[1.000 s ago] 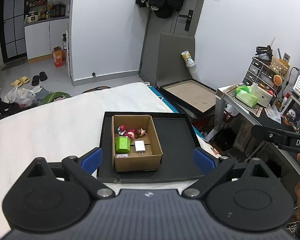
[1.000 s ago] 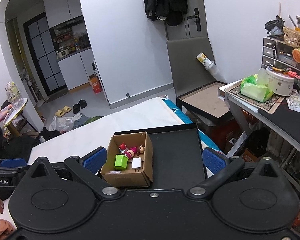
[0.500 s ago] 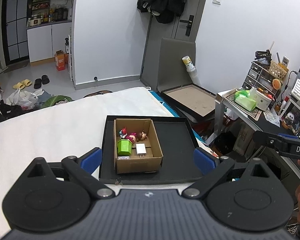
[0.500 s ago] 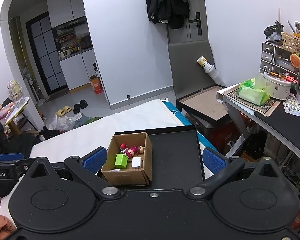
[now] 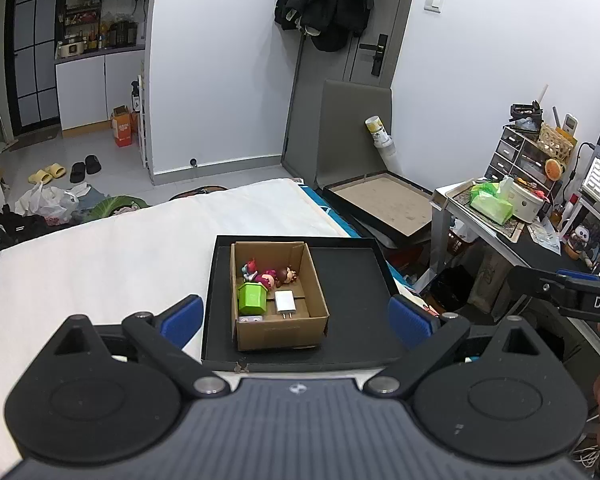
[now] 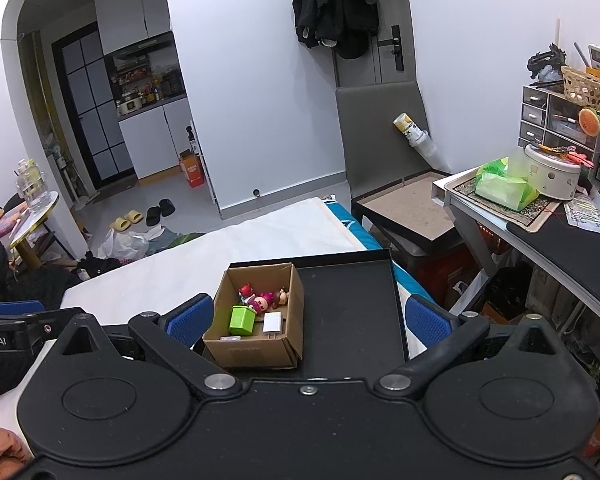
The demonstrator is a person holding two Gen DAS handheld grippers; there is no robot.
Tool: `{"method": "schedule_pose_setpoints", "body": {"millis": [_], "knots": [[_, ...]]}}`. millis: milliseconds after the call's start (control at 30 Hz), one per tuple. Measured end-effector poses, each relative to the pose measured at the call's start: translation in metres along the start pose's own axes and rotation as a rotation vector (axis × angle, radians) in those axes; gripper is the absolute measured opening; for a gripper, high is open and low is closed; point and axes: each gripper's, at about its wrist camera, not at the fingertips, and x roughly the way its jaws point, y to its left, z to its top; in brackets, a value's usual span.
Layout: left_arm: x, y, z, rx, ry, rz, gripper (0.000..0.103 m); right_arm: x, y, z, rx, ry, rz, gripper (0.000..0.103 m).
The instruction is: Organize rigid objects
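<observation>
both grippers had drawn back from the brown cardboard box (image 5: 278, 300) on the black tray (image 5: 352, 280). your left gripper (image 5: 296, 316) and right gripper (image 6: 308, 318) hung spread, empty. green cube (image 5: 253, 295), white charger (image 5: 285, 301) and figurines (image 5: 270, 274) lay boxed; sorting looked nearly done.

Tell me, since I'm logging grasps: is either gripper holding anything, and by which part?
Nothing is held. The left gripper and right gripper are both open, short of the brown cardboard box.

White item (image 5: 249, 319) at cardboard box (image 5: 278, 334) near wall mostly hidden behind green block (image 5: 252, 295). Small figures (image 5: 269, 275) too small to identify. Right gripper (image 5: 568, 294) cut off by frame edge.
</observation>
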Motion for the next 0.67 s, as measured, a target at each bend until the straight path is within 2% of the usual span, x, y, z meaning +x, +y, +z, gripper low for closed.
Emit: {"method": "schedule_pose_setpoints", "body": {"millis": [367, 667], "knots": [[-0.002, 0.003, -0.004, 0.006, -0.01, 0.021, 0.098, -0.001, 0.0, -0.002, -0.002, 0.006, 0.0, 0.103], [0.002, 0.01, -0.01, -0.015, -0.012, 0.008, 0.098, 0.006, 0.002, -0.01, -0.001, 0.015, 0.009, 0.103]]}}
